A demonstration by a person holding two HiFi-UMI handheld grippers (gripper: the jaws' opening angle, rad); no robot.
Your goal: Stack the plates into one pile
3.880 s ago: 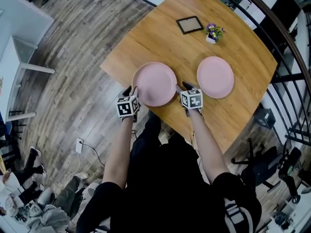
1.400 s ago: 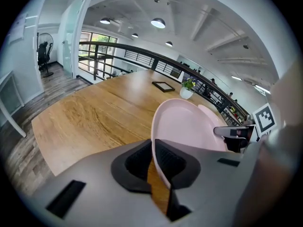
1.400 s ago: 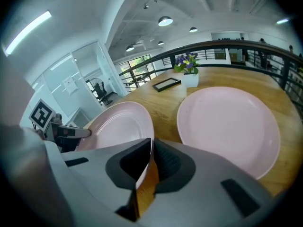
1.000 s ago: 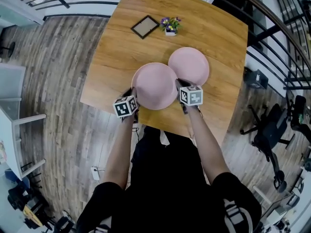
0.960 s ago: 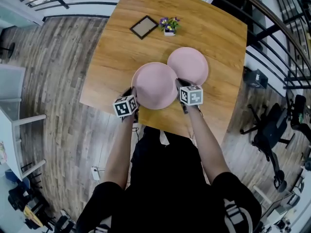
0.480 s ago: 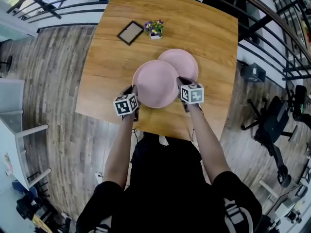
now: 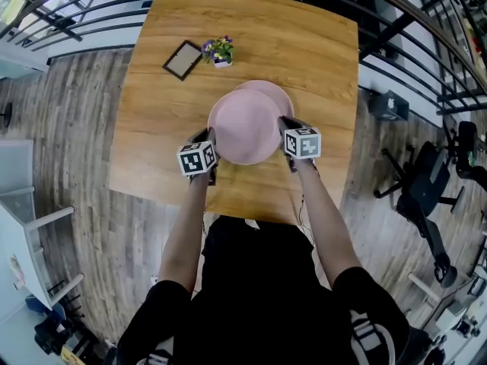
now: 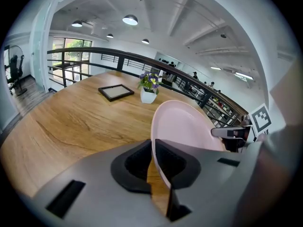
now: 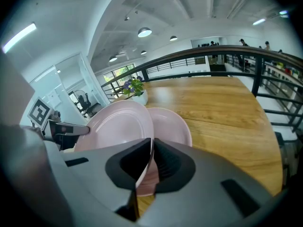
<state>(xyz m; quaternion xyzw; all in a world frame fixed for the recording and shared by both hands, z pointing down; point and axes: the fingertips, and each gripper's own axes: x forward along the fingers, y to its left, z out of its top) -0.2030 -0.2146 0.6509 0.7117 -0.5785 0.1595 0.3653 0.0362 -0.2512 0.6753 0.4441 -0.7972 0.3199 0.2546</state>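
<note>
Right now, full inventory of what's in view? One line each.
table: 1, wood brown, fills the middle of the head view
held plate: 1, pink, gripped at opposite rims by both grippers, covering most of the other plate
lower plate: 1, pink, on the table, only its far edge shows from above
picture frame: 1, dark, lying flat on the far left of the table
flower pot: 1, white with purple flowers, beside the frame
office chair: 1, black, on the floor right of the table
railing: 1, black, behind the table
left gripper: 1, grey, shut on the held plate's left rim
right gripper: 1, grey, shut on its right rim
arms: 2, bare, reaching forward
</note>
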